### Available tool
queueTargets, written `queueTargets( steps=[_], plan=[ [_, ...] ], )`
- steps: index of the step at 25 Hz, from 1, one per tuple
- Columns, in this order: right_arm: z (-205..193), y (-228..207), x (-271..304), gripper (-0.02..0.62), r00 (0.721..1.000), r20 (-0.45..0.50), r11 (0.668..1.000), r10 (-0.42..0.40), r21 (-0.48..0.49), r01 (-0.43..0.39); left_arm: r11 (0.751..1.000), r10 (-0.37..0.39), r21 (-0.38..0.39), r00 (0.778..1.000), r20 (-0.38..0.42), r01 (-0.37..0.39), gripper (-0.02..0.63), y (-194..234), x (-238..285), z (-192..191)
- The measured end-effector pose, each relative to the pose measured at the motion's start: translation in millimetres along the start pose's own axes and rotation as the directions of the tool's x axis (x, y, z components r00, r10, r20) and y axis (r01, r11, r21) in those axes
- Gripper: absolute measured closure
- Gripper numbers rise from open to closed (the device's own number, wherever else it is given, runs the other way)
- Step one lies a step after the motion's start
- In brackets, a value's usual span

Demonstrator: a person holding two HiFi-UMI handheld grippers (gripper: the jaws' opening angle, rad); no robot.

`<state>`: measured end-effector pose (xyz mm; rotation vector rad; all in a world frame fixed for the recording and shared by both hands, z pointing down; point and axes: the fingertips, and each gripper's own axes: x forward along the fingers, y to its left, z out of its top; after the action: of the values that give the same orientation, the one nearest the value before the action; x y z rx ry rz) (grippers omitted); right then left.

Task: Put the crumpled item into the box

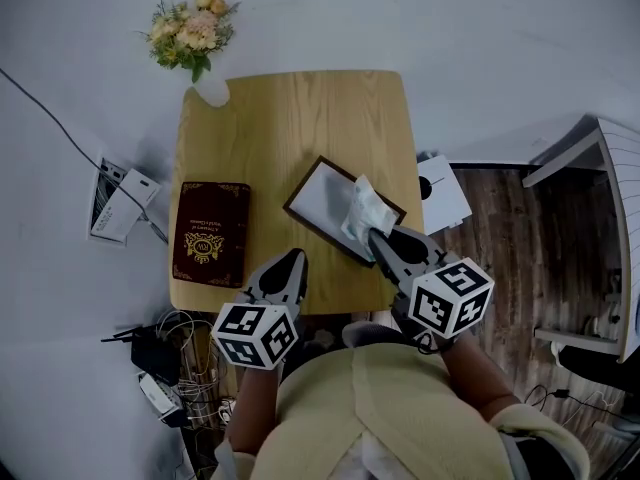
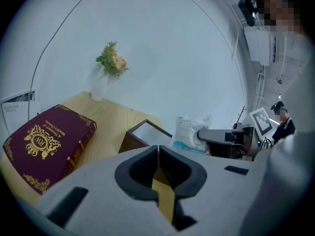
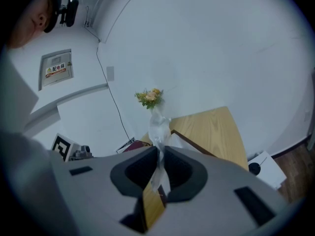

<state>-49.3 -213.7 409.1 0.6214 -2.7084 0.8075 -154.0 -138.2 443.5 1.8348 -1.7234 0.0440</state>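
Note:
A crumpled white wrapper [image 1: 365, 211] hangs over the near right edge of the shallow dark-rimmed box [image 1: 318, 193] on the wooden table [image 1: 290, 118]. My right gripper [image 1: 378, 238] is shut on the wrapper, which rises thin and pale between its jaws in the right gripper view [image 3: 158, 132]. The left gripper view shows the same wrapper [image 2: 191, 131] held above the box [image 2: 142, 134] by the right gripper [image 2: 209, 135]. My left gripper [image 1: 290, 263] is shut and holds nothing, near the table's front edge; its jaws [image 2: 158, 154] touch.
A dark red book [image 1: 210, 232] lies on the table's left side. A vase of flowers [image 1: 195, 38] stands at the far left corner. Cables and a basket [image 1: 185, 368] sit on the floor at left, papers [image 1: 445, 190] on the floor at right.

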Motion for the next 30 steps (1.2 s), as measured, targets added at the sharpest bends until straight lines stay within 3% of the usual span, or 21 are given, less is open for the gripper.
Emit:
queueTargets(
  steps=[30],
  plan=[
    [3, 0, 43, 0.535, 0.983, -0.128, 0.98, 0.129, -0.137, -0.147, 0.993, 0.108, -0.063, 0.992, 0.059, -0.105, 0.577, 13, 13, 8]
  ],
)
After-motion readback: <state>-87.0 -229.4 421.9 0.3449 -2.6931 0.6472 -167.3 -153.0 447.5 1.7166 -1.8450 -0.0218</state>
